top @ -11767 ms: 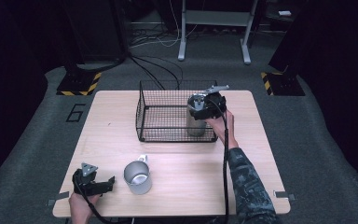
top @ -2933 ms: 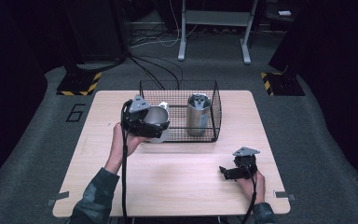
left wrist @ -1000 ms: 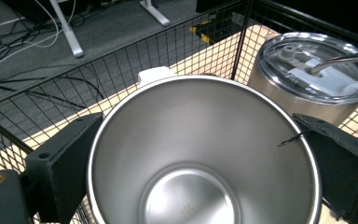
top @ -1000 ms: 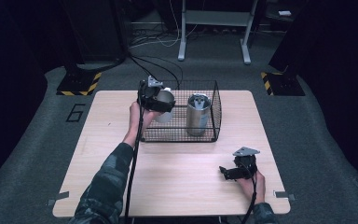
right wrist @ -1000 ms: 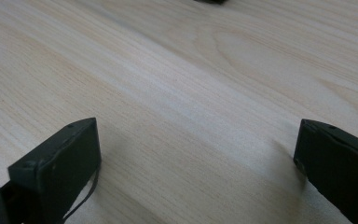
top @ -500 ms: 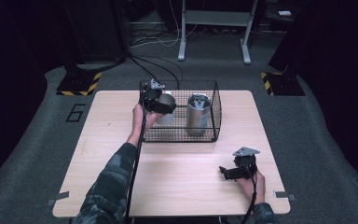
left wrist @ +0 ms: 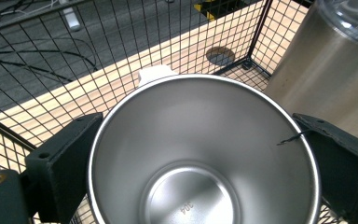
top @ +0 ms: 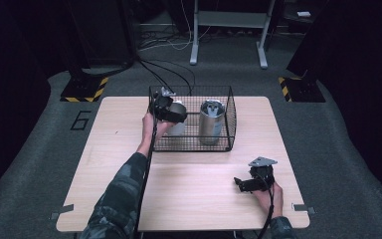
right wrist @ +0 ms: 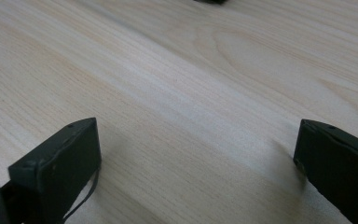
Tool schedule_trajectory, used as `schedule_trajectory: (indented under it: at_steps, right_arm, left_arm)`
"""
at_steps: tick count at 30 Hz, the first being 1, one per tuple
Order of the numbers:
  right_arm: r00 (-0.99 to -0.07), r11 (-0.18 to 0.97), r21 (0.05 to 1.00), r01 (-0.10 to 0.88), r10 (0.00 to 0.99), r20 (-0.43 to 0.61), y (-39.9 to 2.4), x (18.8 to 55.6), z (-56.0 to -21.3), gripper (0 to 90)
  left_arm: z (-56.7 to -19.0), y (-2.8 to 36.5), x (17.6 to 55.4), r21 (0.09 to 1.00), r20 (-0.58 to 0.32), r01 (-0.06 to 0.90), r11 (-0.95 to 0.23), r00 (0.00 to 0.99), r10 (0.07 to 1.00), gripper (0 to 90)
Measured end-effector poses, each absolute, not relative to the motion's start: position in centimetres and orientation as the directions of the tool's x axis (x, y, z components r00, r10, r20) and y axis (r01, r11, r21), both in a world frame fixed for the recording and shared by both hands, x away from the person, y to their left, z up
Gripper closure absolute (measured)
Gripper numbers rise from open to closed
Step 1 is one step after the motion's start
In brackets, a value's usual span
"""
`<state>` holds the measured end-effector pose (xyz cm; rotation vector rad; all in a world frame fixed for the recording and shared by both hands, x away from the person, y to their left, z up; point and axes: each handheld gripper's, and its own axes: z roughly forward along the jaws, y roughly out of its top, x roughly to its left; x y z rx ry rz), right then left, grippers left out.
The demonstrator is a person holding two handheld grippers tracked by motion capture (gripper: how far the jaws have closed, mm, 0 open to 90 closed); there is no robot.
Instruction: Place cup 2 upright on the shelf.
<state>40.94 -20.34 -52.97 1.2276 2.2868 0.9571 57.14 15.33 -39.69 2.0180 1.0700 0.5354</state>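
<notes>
My left tongs (top: 171, 113) hold a steel cup (left wrist: 200, 154) in the wire basket (top: 227, 130); my right tongs (top: 242, 183) rest open on the tabletop (top: 114, 149).

In the left gripper view, my left tongs' jaws press against the cup on both sides of its rim, and I look straight down into its shiny, empty bowl, with a white handle tab (left wrist: 154, 73) at its far edge. The cup sits upright in the left part of the black wire basket, and a taller steel tumbler (top: 211, 121) with a clear lid stands just beside it to the right, apart from it. My right tongs lie well apart near the front right of the tabletop, jaws spread wide with nothing but bare wood between them.
</notes>
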Motion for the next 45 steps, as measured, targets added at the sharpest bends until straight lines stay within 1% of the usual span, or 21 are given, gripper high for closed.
schedule_trajectory:
  at_steps: [10, 21, 27, 37, 45]
  right_arm:
    - [-0.550, 0.389, 0.715, 0.582, 0.835, -0.006, -20.3, 40.9, -53.0, 0.1]
    - [-0.552, 0.390, 0.714, 0.581, 0.834, -0.007, -20.3, 41.0, -53.0, 0.2]
    - [-0.552, 0.390, 0.714, 0.581, 0.834, -0.006, -20.3, 41.0, -53.0, 0.2]
    - [-0.552, 0.390, 0.714, 0.581, 0.834, -0.006, -20.3, 41.0, -53.0, 0.2]
    - [-0.552, 0.390, 0.714, 0.581, 0.834, -0.006, -20.3, 41.0, -53.0, 0.2]
  left_arm:
    - [-40.5, 15.1, 57.5, 0.769, 0.002, 0.527, -0.362, 0.565, 0.825, 6.1]
    - [-41.2, 14.9, 57.8, 0.760, -0.017, 0.547, -0.350, 0.555, 0.832, 6.1]
    - [-41.7, 14.9, 57.8, 0.745, -0.009, 0.554, -0.372, 0.566, 0.824, 6.1]
    - [-42.1, 14.9, 57.8, 0.738, -0.021, 0.565, -0.370, 0.567, 0.824, 6.1]
    - [-42.2, 14.6, 57.8, 0.731, -0.010, 0.567, -0.379, 0.565, 0.825, 6.0]
